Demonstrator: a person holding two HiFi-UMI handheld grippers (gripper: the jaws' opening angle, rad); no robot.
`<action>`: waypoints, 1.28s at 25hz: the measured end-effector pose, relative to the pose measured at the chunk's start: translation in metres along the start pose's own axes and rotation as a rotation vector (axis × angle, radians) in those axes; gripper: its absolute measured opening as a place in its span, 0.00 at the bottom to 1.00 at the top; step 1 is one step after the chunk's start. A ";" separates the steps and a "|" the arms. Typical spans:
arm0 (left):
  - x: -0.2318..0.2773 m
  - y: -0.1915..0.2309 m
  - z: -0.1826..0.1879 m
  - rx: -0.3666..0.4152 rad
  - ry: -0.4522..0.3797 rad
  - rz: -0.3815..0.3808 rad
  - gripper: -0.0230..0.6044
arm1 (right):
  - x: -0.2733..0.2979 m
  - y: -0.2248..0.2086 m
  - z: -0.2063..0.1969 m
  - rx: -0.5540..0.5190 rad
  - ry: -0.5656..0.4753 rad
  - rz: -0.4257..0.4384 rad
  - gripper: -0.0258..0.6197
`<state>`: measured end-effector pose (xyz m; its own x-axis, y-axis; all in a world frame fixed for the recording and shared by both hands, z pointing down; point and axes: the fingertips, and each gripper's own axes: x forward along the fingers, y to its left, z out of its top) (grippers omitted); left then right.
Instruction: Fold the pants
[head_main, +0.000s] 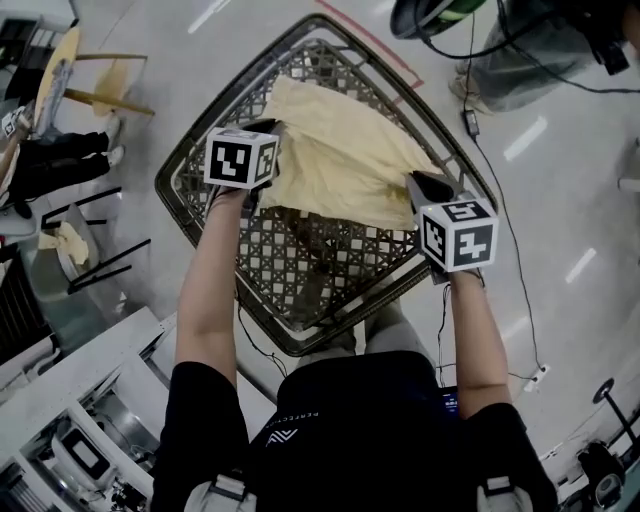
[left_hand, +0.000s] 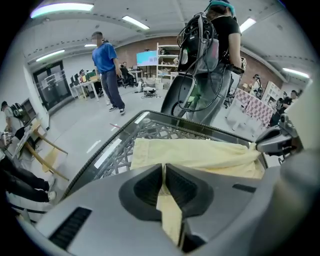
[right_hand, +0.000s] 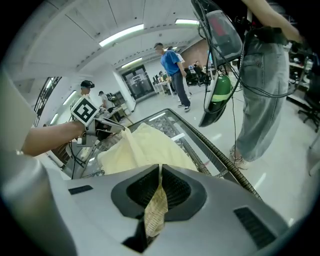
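Observation:
Pale yellow pants (head_main: 340, 155) lie spread over a woven wicker table with a glass top (head_main: 300, 270). My left gripper (head_main: 262, 135) is shut on the pants' near left corner, the cloth pinched between its jaws (left_hand: 164, 172). At the near right corner my right gripper (head_main: 420, 185) is shut on the cloth too, a strip of fabric (right_hand: 157, 200) hanging through its jaws. The pants (left_hand: 200, 152) stretch between both grippers, and the far edge rests on the table. In the right gripper view the left gripper (right_hand: 107, 125) shows at the far side of the pants (right_hand: 145, 150).
A person in grey trousers (right_hand: 260, 90) stands close to the table's far right corner, with cables and a green bottle (right_hand: 220, 90). Another person in blue (left_hand: 106, 70) stands farther off. A wooden chair (head_main: 85, 85) and racks stand left of the table.

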<state>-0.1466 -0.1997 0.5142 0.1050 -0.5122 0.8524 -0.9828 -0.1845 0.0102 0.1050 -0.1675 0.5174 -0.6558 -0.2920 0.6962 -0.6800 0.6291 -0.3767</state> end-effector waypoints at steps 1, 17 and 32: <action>-0.001 0.002 -0.001 -0.001 0.003 -0.005 0.08 | 0.000 0.004 -0.001 0.002 -0.001 -0.006 0.11; 0.022 0.016 0.010 0.009 0.035 0.007 0.08 | 0.012 0.002 0.005 0.068 -0.024 -0.047 0.11; 0.015 0.030 0.042 -0.042 -0.109 0.106 0.16 | 0.013 -0.010 0.023 0.062 -0.109 -0.112 0.11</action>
<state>-0.1678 -0.2478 0.5051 0.0145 -0.6156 0.7879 -0.9945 -0.0908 -0.0527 0.0956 -0.1944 0.5166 -0.6042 -0.4361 0.6669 -0.7675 0.5436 -0.3398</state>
